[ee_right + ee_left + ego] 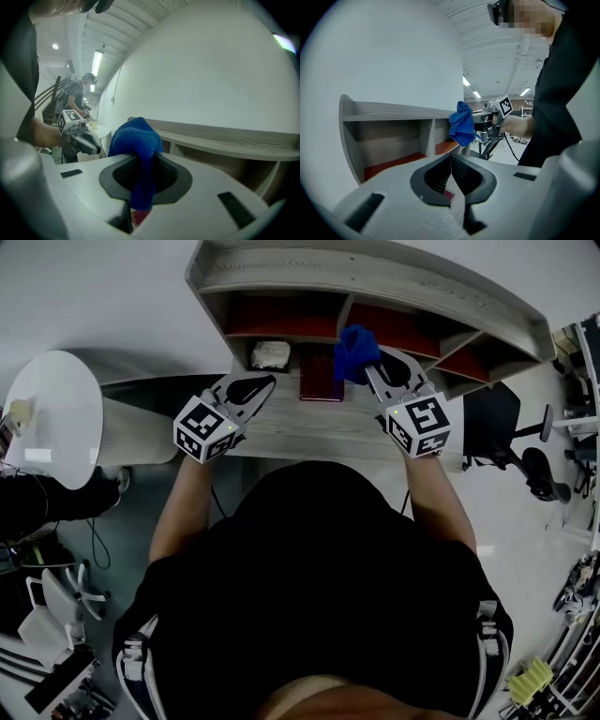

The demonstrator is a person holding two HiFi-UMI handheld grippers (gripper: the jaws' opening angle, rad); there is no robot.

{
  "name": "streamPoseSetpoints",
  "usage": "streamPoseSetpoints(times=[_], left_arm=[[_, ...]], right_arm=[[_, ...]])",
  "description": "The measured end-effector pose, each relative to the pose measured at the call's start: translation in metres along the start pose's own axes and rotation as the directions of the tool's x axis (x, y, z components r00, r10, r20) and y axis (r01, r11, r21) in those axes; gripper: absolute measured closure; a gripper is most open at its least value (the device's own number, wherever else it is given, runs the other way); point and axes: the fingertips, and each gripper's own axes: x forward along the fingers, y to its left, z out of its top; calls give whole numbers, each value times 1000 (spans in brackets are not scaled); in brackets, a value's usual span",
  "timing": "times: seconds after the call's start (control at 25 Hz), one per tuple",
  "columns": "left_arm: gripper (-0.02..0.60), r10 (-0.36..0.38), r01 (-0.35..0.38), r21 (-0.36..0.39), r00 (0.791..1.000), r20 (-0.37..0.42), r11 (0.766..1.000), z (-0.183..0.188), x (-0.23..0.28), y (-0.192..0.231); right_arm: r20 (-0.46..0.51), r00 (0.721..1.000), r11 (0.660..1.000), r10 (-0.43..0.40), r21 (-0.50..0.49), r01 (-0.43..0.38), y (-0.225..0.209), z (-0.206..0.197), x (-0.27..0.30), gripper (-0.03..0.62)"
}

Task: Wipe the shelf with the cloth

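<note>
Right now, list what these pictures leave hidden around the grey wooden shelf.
Head view: the blue cloth in the right gripper covers part of the shelf interior.
Head view: white lump, left compartment, too small to identify.
Gripper views: jaws hide most of the dark red flat object.

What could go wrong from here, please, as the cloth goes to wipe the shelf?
The blue cloth is bunched in the right tool, pinched by one fold, so it may slip out during rubbing. The dark red book and the white crumpled item lie by the lower openings of the shelf; a sweep could knock them.
</note>
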Motion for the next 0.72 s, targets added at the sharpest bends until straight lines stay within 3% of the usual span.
streamPoseSetpoints(times=[0.72], left_arm=[[563,-67,67,21,998,10,998,20,53,-22]], right_arm=[[-28,998,998,-58,35,59,-42,-32,-36,537]])
